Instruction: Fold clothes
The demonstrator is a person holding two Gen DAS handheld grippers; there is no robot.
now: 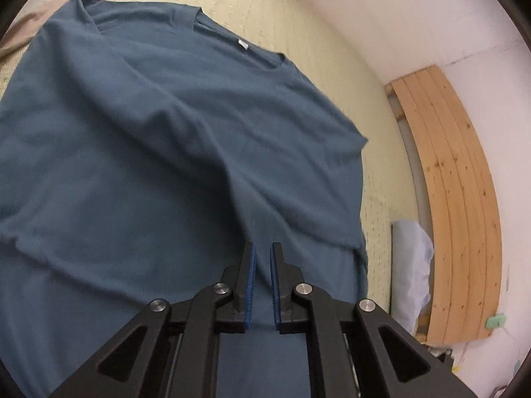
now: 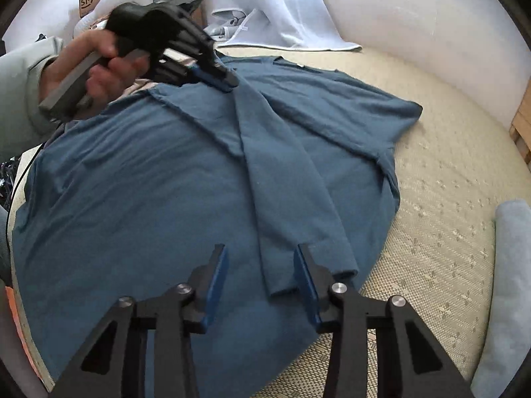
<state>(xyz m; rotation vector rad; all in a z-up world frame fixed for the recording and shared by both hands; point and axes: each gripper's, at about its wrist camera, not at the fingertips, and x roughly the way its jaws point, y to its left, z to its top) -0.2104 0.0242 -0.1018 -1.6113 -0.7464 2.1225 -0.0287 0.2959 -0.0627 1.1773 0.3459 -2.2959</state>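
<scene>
Shirt (image 2: 166, 182): blue tee, spread on the mattress (image 2: 431, 199), one sleeve or side strip laid diagonally across the body. Left gripper (image 1: 263, 252): pads nearly together, pinching a raised ridge of cloth. Right gripper (image 2: 262, 255): fingers wide apart, holding nothing, hovering at the strip's lower end. Step, likely: side fold under way. Next: right closes on that end, both carry it over. Hem cut off below; neckline partly hidden.

Matte black linkage arms on both grippers, left gripper (image 1: 263, 252) and right gripper (image 2: 262, 253); silver pivot screws, blue ribbed pads (image 2: 217, 285). Bare-skinned hand (image 2: 99, 66), grey sleeve (image 2: 20, 86).
</scene>
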